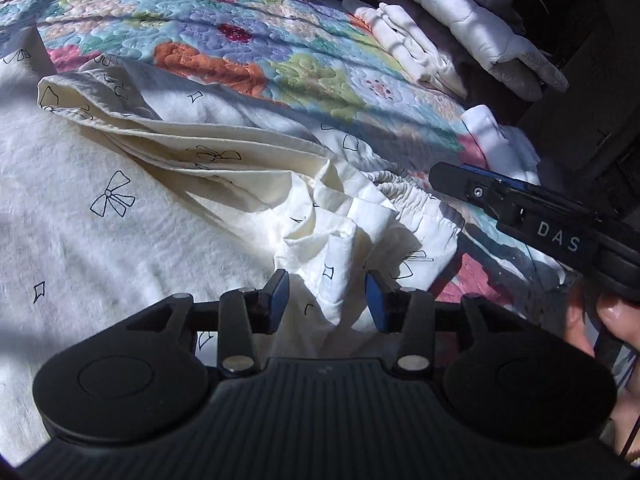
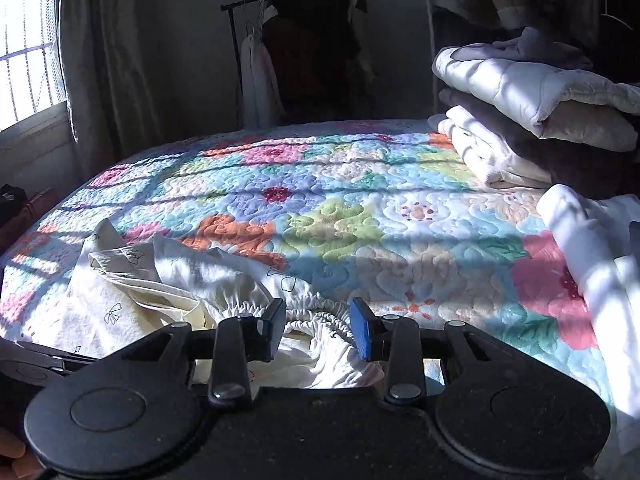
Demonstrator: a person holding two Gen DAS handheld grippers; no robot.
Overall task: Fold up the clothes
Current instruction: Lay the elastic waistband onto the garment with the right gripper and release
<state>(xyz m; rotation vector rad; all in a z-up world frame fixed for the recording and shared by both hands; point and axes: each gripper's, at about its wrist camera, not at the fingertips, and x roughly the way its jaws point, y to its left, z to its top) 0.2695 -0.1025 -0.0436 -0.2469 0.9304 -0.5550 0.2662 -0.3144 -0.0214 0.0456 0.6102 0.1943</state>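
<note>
A cream garment with black bow prints [image 1: 120,184] lies crumpled on the flowered quilt [image 1: 248,40]; it looks like trousers with a gathered elastic waistband [image 1: 404,196]. My left gripper [image 1: 326,294] is open, its blue pads on either side of a bunched fold near the waistband. My right gripper [image 1: 440,174] reaches in from the right, over the waistband's end. In the right wrist view the right gripper [image 2: 318,330] is open, with the waistband [image 2: 316,312] lying between and under its fingers. The garment [image 2: 132,292] spreads to the left.
A stack of folded white and grey bedding [image 2: 532,120] sits at the quilt's far right, also seen in the left wrist view [image 1: 460,28]. A white folded piece [image 2: 592,264] lies at the right edge. A clothes rack [image 2: 304,48] and a window [image 2: 28,40] stand beyond the bed.
</note>
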